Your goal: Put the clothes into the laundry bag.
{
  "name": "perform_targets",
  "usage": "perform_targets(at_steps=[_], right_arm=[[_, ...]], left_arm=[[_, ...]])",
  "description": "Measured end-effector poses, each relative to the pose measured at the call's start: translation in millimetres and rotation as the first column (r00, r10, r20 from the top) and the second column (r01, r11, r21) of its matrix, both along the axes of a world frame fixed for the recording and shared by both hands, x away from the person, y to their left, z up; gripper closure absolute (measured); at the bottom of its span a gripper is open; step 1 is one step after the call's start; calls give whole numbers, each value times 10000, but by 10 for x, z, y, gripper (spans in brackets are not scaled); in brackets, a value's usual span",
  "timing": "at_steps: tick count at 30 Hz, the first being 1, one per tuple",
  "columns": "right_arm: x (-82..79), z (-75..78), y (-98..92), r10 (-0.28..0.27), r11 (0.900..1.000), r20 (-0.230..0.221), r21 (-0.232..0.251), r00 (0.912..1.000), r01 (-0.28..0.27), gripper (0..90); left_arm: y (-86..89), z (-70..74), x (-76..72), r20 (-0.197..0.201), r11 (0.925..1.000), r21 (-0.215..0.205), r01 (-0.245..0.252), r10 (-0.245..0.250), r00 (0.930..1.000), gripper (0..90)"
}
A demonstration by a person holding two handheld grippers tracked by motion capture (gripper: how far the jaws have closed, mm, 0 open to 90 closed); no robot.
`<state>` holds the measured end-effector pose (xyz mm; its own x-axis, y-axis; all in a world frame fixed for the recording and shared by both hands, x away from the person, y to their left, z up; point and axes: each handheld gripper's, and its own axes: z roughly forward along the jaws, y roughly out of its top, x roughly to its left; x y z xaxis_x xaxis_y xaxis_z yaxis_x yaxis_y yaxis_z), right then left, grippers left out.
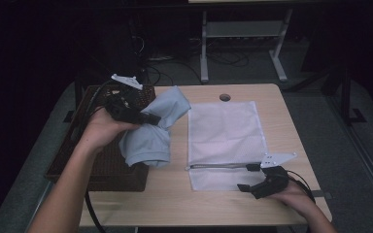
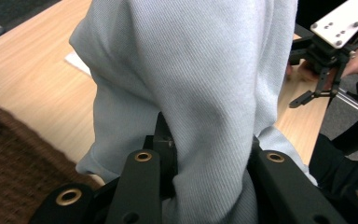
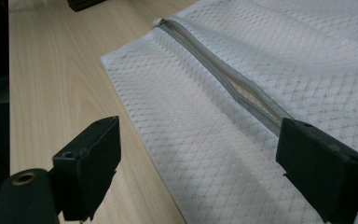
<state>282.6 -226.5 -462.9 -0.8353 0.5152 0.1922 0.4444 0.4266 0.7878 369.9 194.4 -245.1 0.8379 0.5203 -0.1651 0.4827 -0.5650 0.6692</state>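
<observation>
A light blue garment [image 1: 148, 138] hangs bunched above the table's left side, and my left gripper [image 1: 154, 119] is shut on its middle. In the left gripper view the cloth [image 2: 200, 79] drapes over both jaws of the left gripper [image 2: 209, 144] and hides their tips. A white mesh laundry bag [image 1: 226, 128] lies flat on the table, its grey zipper [image 1: 218, 166] running across near the front end. My right gripper [image 1: 248, 177] stands open at the zipper's right end. In the right gripper view the right gripper [image 3: 200, 158] straddles the mesh bag [image 3: 270, 56] beside the zipper [image 3: 223, 70], gripping nothing.
A dark brown woven basket [image 1: 102, 167] sits at the table's left edge, under the left forearm. A round cable hole [image 1: 225, 97] is near the table's far edge. Beyond the table are desk legs [image 1: 204, 53] and cables on the floor. The right gripper [image 2: 321, 86] appears far off in the left gripper view.
</observation>
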Motion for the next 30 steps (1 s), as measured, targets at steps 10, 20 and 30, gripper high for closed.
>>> perform_targets(at_steps=[10,20,30], right_arm=[[-4,7,-10,-21,10000,4,36,10000,21,135],[-7,9,-10,5,10000,7,56,10000,-5,135],[-10,9,-14,76,9999,7,78,10000,-76,137]], left_arm=[[-358,-115,-76,-53,9991,179,375,-374,9993,709],[-539,-320,-166,-116,9992,183,355,-353,9993,709],[-650,-595,-268,-268,9986,442,300,-288,9992,709]])
